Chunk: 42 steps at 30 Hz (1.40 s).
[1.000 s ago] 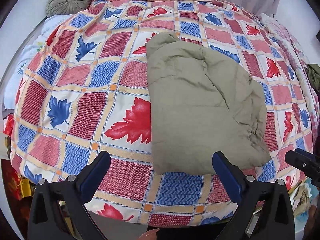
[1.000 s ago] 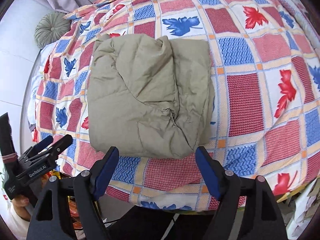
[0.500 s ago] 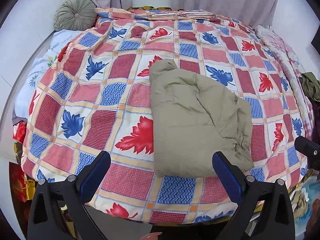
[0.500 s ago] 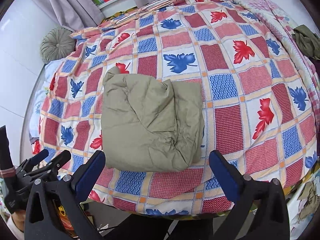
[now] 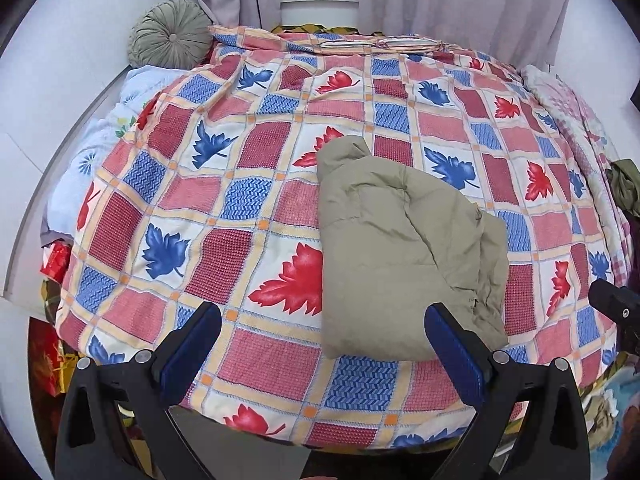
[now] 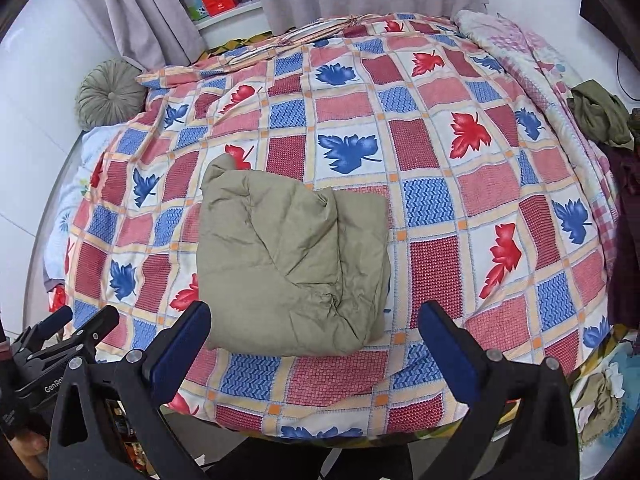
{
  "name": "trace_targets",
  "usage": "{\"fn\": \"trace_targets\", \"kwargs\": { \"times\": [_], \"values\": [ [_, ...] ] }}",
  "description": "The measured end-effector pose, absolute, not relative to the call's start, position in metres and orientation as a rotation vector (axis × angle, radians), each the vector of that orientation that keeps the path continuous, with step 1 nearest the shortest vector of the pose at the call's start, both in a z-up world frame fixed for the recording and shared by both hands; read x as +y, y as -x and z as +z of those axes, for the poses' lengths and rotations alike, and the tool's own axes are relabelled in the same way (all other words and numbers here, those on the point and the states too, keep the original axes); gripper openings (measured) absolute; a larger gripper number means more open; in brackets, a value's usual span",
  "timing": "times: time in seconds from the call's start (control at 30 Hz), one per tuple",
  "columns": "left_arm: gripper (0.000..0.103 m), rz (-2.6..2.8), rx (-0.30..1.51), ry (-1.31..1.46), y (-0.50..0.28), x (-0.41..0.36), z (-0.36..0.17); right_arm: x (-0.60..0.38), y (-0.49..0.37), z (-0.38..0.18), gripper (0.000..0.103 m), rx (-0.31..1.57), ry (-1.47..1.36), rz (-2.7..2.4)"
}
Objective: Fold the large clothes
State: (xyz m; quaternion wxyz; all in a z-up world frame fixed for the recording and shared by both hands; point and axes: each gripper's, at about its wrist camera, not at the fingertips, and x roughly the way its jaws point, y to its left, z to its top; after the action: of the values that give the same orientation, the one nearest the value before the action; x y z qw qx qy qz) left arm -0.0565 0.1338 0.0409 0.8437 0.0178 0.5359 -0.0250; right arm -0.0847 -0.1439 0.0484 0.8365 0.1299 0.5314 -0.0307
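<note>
An olive-green padded garment (image 5: pixel 400 252) (image 6: pixel 292 268) lies folded into a compact bundle on the bed's checked leaf-print cover (image 5: pixel 248 184) (image 6: pixel 448 208), near the front edge. My left gripper (image 5: pixel 323 344) hangs well above the bed, jaws wide open with nothing between them. My right gripper (image 6: pixel 315 340) is likewise high above the bundle and open, holding nothing. The left gripper (image 6: pixel 76 332) also shows at the lower left of the right wrist view; the right gripper's tip (image 5: pixel 616 308) shows at the right edge of the left wrist view.
A round green cushion (image 5: pixel 168 34) (image 6: pixel 108 92) sits at the bed's far left corner by grey curtains (image 5: pixel 460 0). Another dark green garment (image 6: pixel 600 116) lies on the bed's right side. A pink floral blanket (image 6: pixel 520 48) runs along that side. Clutter lies on the floor around the bed's front.
Both grippers rose away from the bed, so the folded garment looks smaller and more of the room shows. The right gripper's jaws widened. The garment stayed put.
</note>
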Motion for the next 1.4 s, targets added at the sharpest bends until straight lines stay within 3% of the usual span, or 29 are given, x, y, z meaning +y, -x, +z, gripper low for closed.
{"fn": "trace_targets", "kwargs": {
  "times": [1.4],
  "values": [
    [0.102,-0.054,1.132,-0.036,0.0574,0.1322,0.0455,-0.1358,0.0843,0.0575,0.103,1.105,-0.25,-0.071]
  ]
}}
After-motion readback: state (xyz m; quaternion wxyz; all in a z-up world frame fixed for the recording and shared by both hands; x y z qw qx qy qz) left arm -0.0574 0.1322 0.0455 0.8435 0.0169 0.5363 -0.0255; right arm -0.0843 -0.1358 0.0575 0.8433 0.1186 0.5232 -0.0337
